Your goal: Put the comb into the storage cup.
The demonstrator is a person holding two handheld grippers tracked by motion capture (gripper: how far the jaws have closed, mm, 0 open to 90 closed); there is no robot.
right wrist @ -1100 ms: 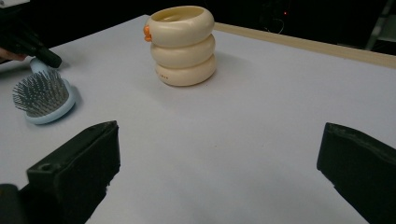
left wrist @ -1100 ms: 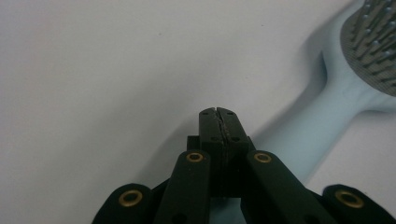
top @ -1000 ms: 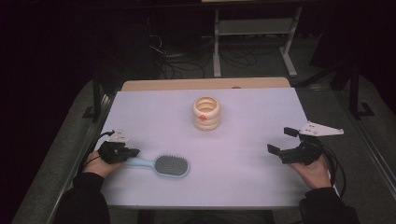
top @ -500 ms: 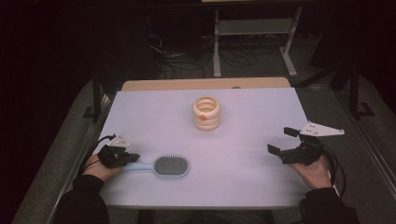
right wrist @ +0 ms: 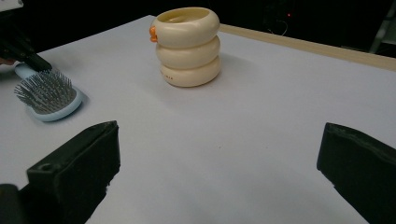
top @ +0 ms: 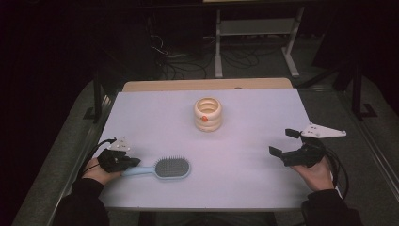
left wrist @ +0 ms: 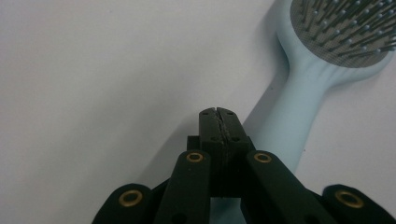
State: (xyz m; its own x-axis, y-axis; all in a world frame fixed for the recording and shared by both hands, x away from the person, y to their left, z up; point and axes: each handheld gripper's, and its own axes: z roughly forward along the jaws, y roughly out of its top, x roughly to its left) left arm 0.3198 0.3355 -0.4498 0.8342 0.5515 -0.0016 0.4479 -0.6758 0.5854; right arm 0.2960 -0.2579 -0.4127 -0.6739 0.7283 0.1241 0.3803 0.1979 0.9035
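A light blue hairbrush (top: 171, 167) lies bristles up near the table's front left, its handle pointing left. My left gripper (top: 135, 162) sits over the end of that handle, jaws shut flat together with nothing between them. In the left gripper view the shut tips (left wrist: 218, 112) lie just left of the handle (left wrist: 299, 121), and whether they touch it is unclear. A cream holder of three stacked rings (top: 208, 114) with an orange spot stands upright at mid-table. My right gripper (top: 283, 142) rests open at the right, facing the holder (right wrist: 188, 46) and the brush (right wrist: 46, 95).
A pale lilac mat (top: 244, 188) covers the table, with a wooden strip (top: 207, 84) showing at the far edge. Beyond it are a dark floor, cables and a metal rack (top: 254, 28). Black rails run along both sides of the table.
My left gripper has slid slightly toward the near edge, staying shut at the brush handle. The right gripper, brush and holder have not moved.
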